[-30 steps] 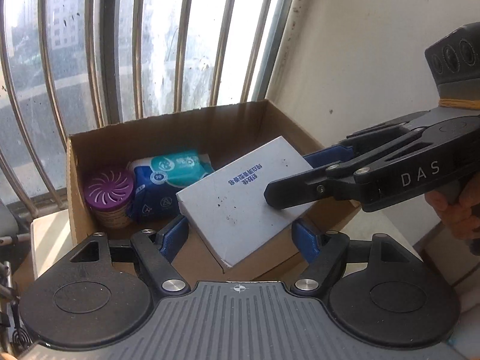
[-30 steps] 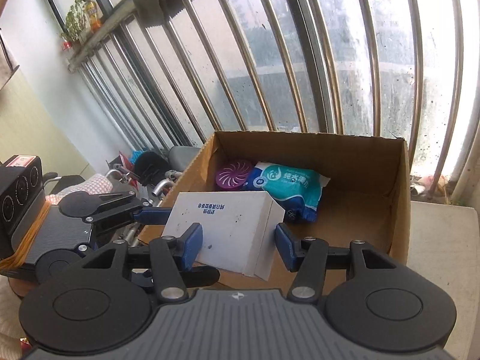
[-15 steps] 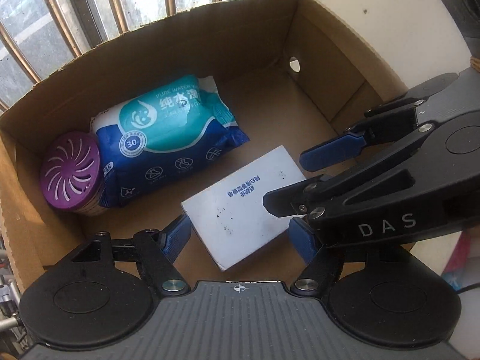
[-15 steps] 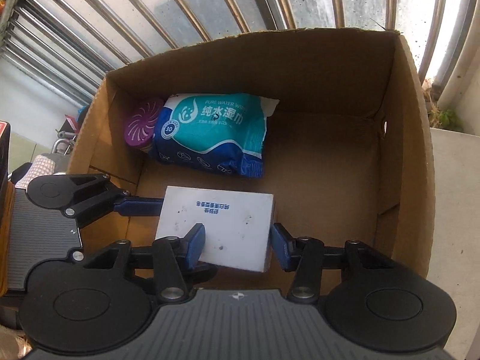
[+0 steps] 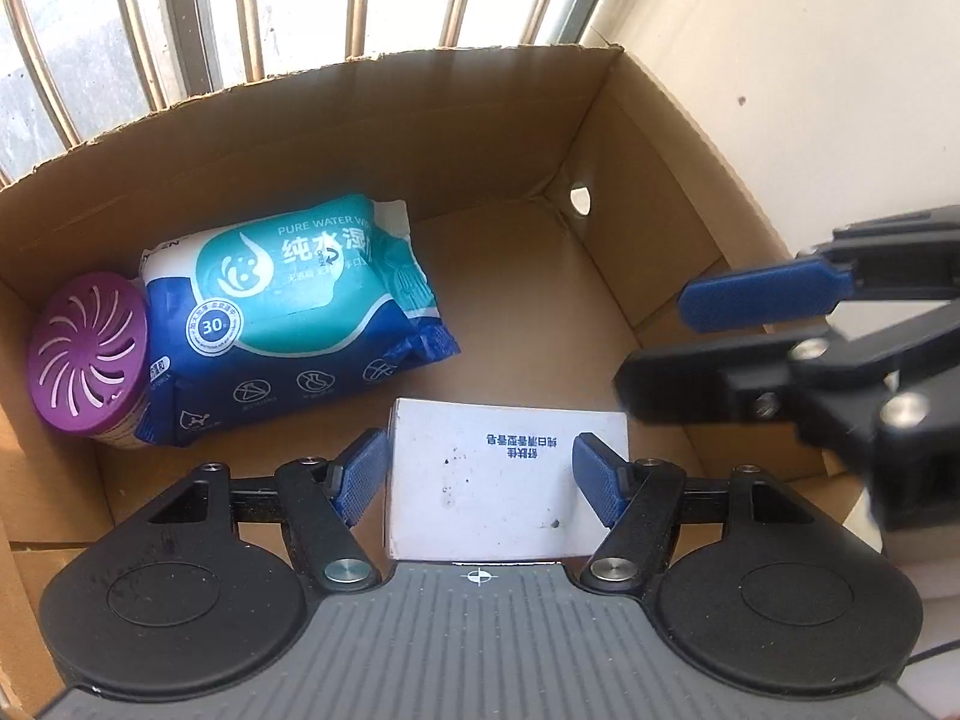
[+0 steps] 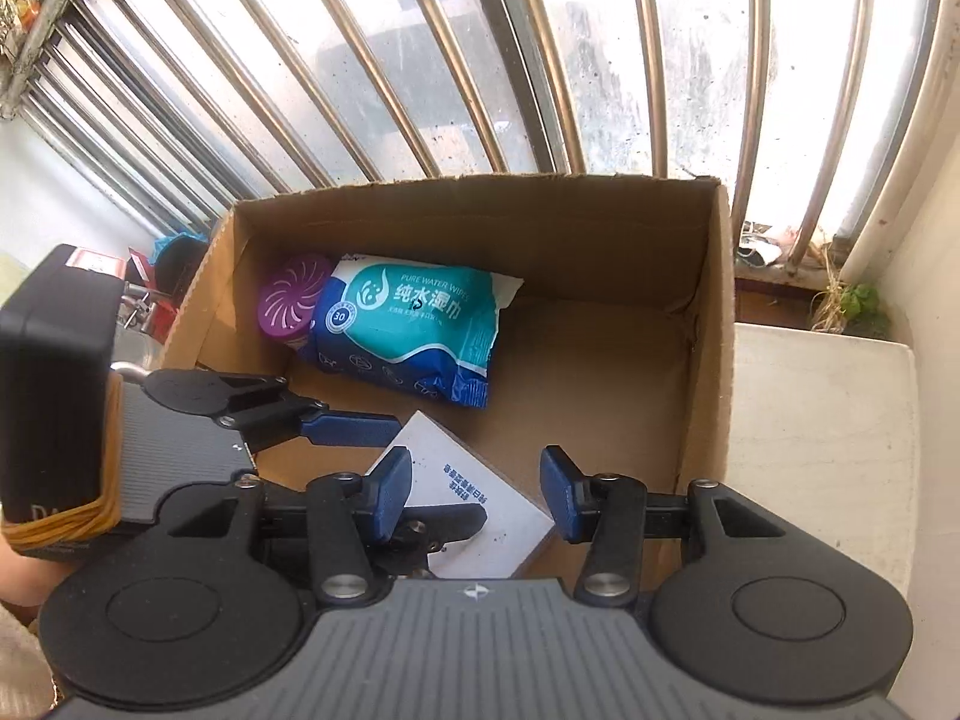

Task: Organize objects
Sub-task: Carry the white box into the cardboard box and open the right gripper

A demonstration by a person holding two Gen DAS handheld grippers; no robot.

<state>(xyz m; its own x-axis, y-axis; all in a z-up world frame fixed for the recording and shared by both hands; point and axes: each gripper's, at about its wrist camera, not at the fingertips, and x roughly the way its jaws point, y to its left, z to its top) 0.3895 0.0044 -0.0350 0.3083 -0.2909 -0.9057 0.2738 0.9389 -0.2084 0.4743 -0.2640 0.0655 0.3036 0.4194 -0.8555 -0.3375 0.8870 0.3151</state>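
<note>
White box (image 5: 504, 474) lies flat on the floor of the cardboard box (image 5: 336, 138), near the front wall, print upside down in the left wrist view. Left gripper (image 5: 474, 474) fingers straddle it, spread about box-wide; cannot tell whether the pads touch its sides. Right gripper (image 6: 474, 495) hangs above it, fingers wide, holding nothing. Wet wipes pack (image 5: 288, 312) and purple air freshener (image 5: 87, 354) sit at the far left, apart from the white box

Risk: if the left pads are in contact when lifted away, the box tips or drags toward the wipes; the right fingers could clip the carton wall on exit
</note>
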